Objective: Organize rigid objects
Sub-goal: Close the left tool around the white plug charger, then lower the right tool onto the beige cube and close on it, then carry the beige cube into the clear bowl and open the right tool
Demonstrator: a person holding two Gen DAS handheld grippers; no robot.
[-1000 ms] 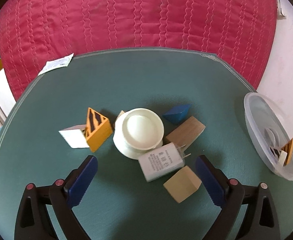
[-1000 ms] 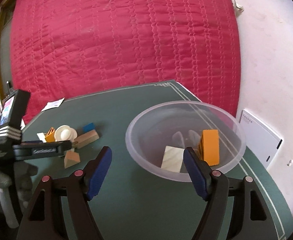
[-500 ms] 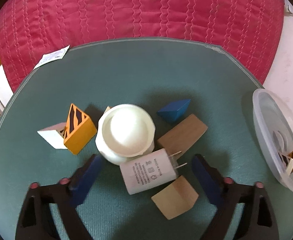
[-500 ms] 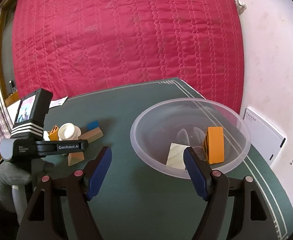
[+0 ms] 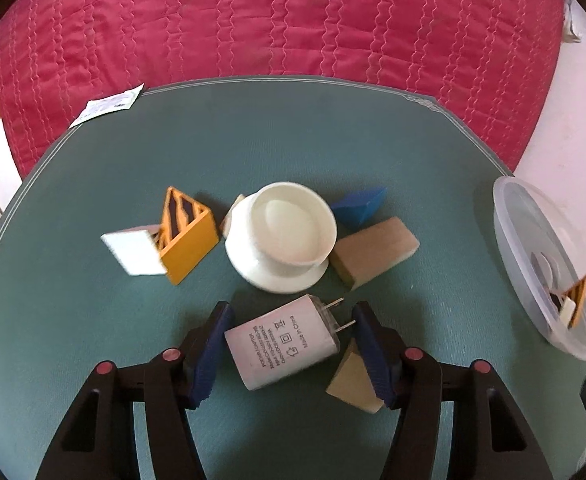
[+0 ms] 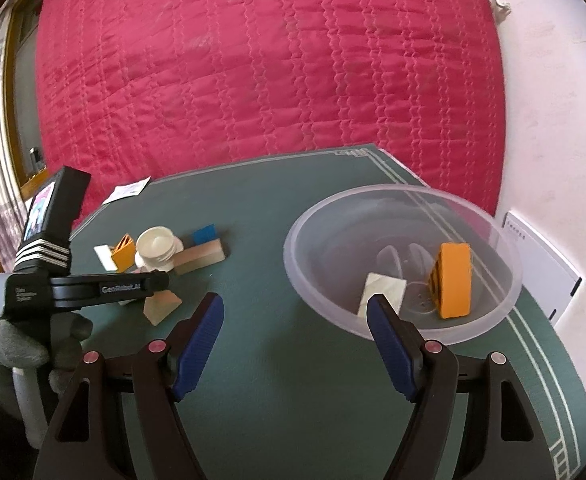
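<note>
A white power adapter (image 5: 283,344) lies on the green mat between the blue pads of my left gripper (image 5: 291,308). The jaws are closing, with the left pad at the adapter's corner and the right pad at its prongs. Just beyond it are a white round cup (image 5: 289,236), a blue wedge (image 5: 359,206), a wooden block (image 5: 373,254), an orange striped triangle (image 5: 187,232) and a white block (image 5: 135,252). A wooden triangle (image 5: 351,380) sits beside the right pad. My right gripper (image 6: 295,300) stands open and empty before the clear bowl (image 6: 493,240), which holds an orange block (image 6: 453,280) and a white block (image 6: 383,290).
A red quilted cover (image 5: 293,20) rises behind the green mat (image 5: 293,140). A paper slip (image 5: 107,106) lies at the mat's far left edge. A white box (image 6: 541,264) leans by the wall right of the bowl. A gloved hand (image 6: 9,352) holds the left tool.
My left gripper has come forward over the adapter and its jaws have narrowed around it. The right gripper's jaws keep the same width and its view has hardly shifted.
</note>
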